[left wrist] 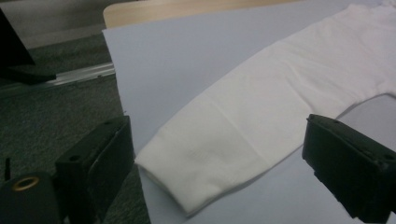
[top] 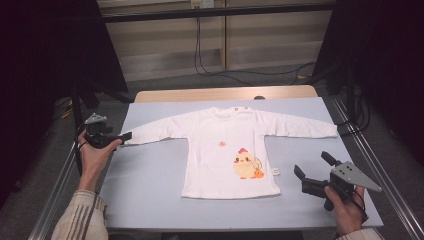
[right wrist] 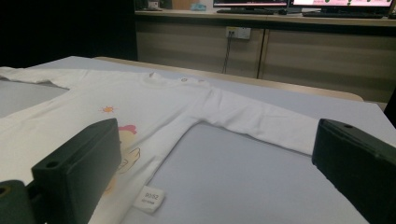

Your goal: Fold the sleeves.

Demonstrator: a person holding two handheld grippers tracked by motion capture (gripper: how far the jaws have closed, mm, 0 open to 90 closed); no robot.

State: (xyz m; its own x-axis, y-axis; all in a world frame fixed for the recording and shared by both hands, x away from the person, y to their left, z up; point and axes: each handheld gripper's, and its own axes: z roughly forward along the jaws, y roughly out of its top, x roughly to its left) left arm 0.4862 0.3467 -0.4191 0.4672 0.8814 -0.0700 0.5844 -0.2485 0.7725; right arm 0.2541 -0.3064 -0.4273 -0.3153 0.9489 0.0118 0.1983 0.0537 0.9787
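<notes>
A white long-sleeved child's shirt (top: 220,160) with a yellow chick print lies flat, face up, with both sleeves spread out on the pale blue sheet (top: 150,180). My left gripper (top: 125,136) is at the end of the shirt's left sleeve (left wrist: 261,102). Its jaws stand wide on either side of the cuff (left wrist: 187,182), with no pad pressing the cloth. My right gripper (top: 314,164) hovers open to the right of the shirt's hem, nothing between its jaws. In the right gripper view, that gripper (right wrist: 217,140) looks over the chick print, the right sleeve (right wrist: 261,123) and a small hem label (right wrist: 150,198).
The blue sheet covers a wooden table whose bare edge (top: 225,93) shows at the back. Metal rails (top: 372,155) run along both sides. Black cables (top: 235,72) lie on the floor behind, and a dark stand (top: 75,115) rises at the left edge.
</notes>
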